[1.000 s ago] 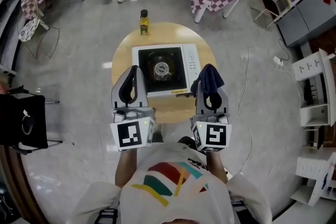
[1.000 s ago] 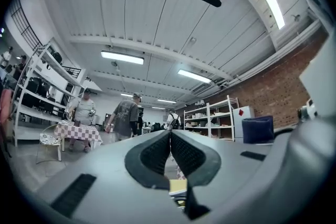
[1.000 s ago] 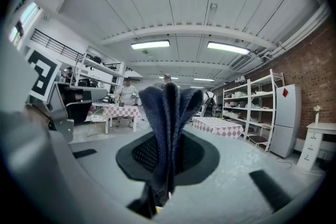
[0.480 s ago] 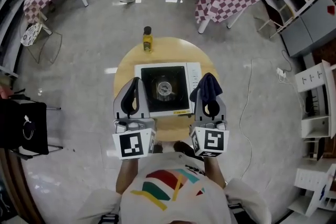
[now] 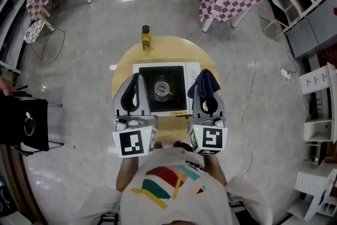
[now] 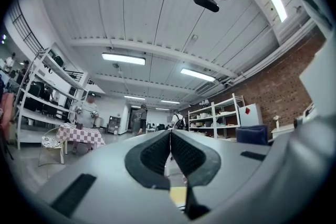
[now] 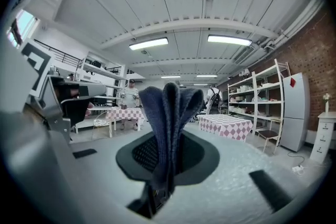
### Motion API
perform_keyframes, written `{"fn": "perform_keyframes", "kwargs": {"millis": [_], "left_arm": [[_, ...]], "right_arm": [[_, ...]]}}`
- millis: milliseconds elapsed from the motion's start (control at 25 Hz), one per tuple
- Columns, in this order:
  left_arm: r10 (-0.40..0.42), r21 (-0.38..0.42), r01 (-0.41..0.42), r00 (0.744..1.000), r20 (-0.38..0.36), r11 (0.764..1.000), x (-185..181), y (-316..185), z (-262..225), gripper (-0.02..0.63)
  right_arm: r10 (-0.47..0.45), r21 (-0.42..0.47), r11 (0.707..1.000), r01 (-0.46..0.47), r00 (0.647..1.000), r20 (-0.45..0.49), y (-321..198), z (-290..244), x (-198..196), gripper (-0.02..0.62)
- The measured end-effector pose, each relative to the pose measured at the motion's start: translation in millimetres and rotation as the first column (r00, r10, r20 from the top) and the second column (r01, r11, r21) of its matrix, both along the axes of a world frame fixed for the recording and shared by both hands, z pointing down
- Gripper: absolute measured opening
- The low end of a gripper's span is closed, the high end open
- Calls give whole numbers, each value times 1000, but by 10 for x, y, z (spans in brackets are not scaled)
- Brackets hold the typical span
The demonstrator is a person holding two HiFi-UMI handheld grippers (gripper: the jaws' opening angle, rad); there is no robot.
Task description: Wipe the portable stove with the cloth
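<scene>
Right gripper [image 5: 206,91] clamped on cloth [image 7: 167,113]; left gripper [image 5: 135,80] closed, empty. Risk: cloth held by narrow fold, may slip out when dragged across stove [image 5: 162,89].

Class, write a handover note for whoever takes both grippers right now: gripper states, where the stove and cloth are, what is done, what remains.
Left gripper: fingers shut, empty, held over the near left corner of the stove.
Right gripper: shut on the dark blue cloth, which stands up from its fingers, off the stove.
Stove: centred on the round table, bottle behind it.
Done: cloth in grip.
Left: lower the cloth, wipe the stove top.
</scene>
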State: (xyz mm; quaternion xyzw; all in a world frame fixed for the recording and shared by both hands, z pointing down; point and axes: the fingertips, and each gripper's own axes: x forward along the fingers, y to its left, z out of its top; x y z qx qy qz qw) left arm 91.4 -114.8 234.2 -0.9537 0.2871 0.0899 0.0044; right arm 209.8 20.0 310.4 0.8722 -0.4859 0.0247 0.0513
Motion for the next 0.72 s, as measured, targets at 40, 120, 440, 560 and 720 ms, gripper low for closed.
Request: {"fn": "perform_keyframes", "kwargs": {"millis": [40, 120, 440, 560, 720], "left_arm": [[-2, 2, 2, 1000, 3, 1000, 7, 1, 1, 6], [-4, 3, 4, 1000, 7, 1000, 30, 1, -3, 6], [-9, 18, 8, 1000, 28, 1000, 102, 2, 21, 6], [-9, 6, 9, 1000, 30, 1000, 80, 6, 20, 6], [-20, 10, 20, 999, 38, 1000, 36, 11, 27, 6]], "right_arm": [[1, 0, 1000, -1, 1000, 4, 3, 2, 19, 31], [5, 7, 1000, -5, 1000, 18, 4, -4, 63, 31], [-181, -464, 883, 69, 963, -202, -314, 453, 488, 31], [-280, -673, 738, 41, 927, -251, -467, 795, 850, 31], [-394, -842, 540, -23, 876, -277, -682, 1290, 1283, 31]]}}
